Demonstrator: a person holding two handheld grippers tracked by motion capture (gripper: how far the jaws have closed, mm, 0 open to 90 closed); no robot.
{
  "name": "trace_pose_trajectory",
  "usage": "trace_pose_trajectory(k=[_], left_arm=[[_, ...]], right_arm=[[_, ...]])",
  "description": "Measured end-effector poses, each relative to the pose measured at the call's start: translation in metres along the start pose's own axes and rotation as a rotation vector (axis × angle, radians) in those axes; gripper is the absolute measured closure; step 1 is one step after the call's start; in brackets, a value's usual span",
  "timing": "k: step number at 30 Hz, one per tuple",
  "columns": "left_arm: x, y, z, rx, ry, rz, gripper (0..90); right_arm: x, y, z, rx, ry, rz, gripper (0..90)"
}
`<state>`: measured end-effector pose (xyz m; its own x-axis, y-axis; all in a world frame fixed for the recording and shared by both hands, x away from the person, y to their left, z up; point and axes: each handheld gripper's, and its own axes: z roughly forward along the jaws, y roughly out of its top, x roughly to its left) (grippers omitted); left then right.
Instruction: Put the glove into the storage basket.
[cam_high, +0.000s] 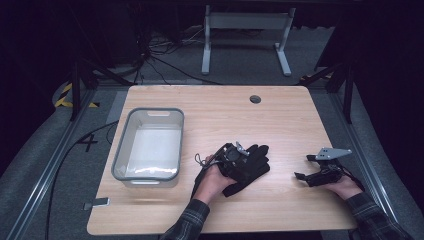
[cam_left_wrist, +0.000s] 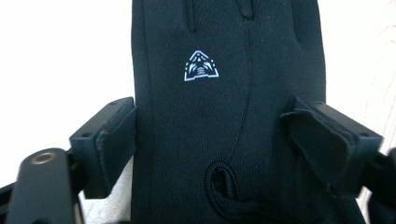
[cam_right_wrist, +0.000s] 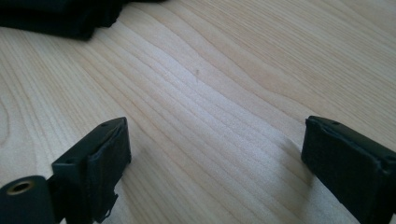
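A black glove (cam_high: 250, 167) lies flat on the wooden desk (cam_high: 280, 120), a little toward 5 o'clock from the desk's middle, with its finger ends pointing toward 1 o'clock in the high view. The left gripper (cam_high: 243, 159) rests over the glove's wrist half, held by the person's left hand (cam_high: 214, 177), which comes in from 6 o'clock. In the left gripper view the glove (cam_left_wrist: 224, 116), marked with a small pale triangular logo (cam_left_wrist: 201, 66), runs up between the two black fingers (cam_left_wrist: 109, 144); these stand apart on either side of it, close to its edges and not pinching the cloth. The right gripper (cam_high: 305, 167) lies low at 4 o'clock, well apart from the glove; its fingers (cam_right_wrist: 100, 165) are spread wide over bare wood with nothing between them. A grey plastic bin (cam_high: 150, 145) sits at 9 o'clock, near the left hand.
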<state>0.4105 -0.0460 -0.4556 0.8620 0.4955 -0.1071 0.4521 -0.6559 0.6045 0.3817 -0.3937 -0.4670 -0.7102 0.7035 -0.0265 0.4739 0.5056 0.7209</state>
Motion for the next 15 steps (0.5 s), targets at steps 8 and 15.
trace_pose_trajectory(k=[8,15], left_arm=[[-0.0031,-0.0002,-0.0036,0.003,-0.064,0.037,45.0],[-0.0021,0.0016,-0.0047,0.022,-0.119,0.017,65.2]], right_arm=[[0.0,0.0,0.0,0.0,0.0,-0.001,8.7],[0.0,0.0,0.0,0.0,0.0,0.0,8.7]])
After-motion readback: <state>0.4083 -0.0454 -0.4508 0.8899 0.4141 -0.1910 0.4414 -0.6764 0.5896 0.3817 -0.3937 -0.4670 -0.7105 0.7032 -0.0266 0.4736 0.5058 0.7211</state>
